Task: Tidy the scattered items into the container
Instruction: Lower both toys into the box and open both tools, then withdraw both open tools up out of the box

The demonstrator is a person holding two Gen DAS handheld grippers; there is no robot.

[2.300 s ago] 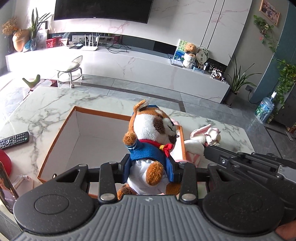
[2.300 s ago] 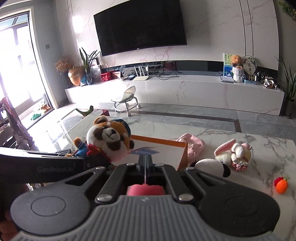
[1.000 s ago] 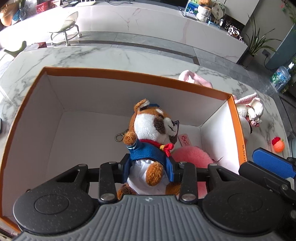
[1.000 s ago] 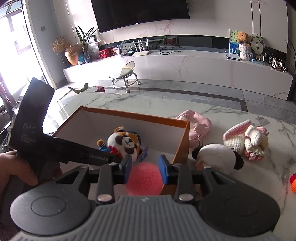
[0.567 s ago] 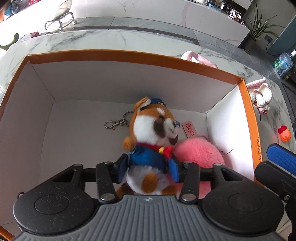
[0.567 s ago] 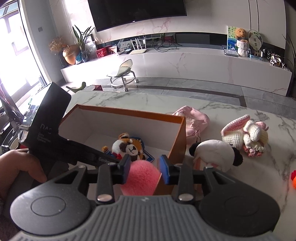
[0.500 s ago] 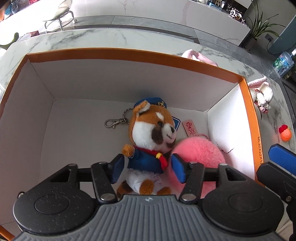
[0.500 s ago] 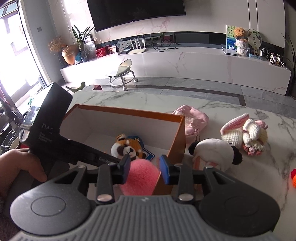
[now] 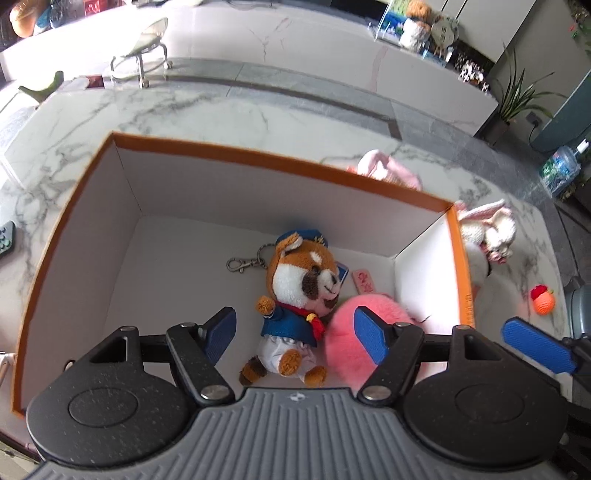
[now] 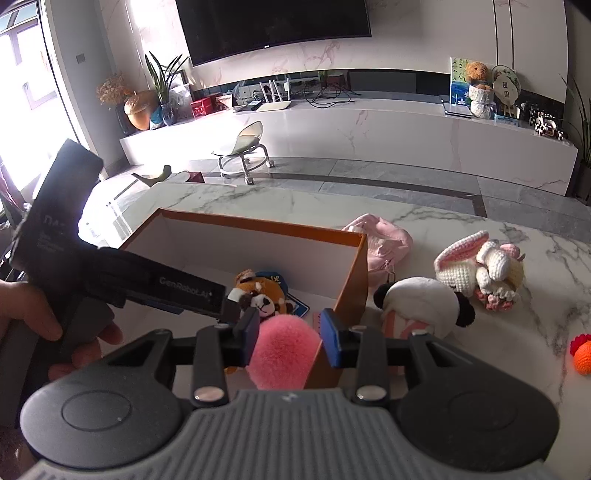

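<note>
Two plush toys (image 9: 299, 306) lie inside the orange-rimmed box (image 9: 258, 162).

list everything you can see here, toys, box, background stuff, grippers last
box: 1, orange outside and white inside, on the marble table
raccoon plush: 1, brown and white in a blue jacket, lying in the box
pink pompom: 1, pink, in the box beside the raccoon plush
pink cloth item: 1, pale pink, on the table behind the box
panda plush: 1, white and black, on the table right of the box
crochet bunny: 1, white and pink, on the table
crochet fruit: 1, orange and red, far right of the table
stool: 1, on the floor
TV: 1, black, on the wall
left gripper: open, above the box
right gripper: open, above the pompom
</note>
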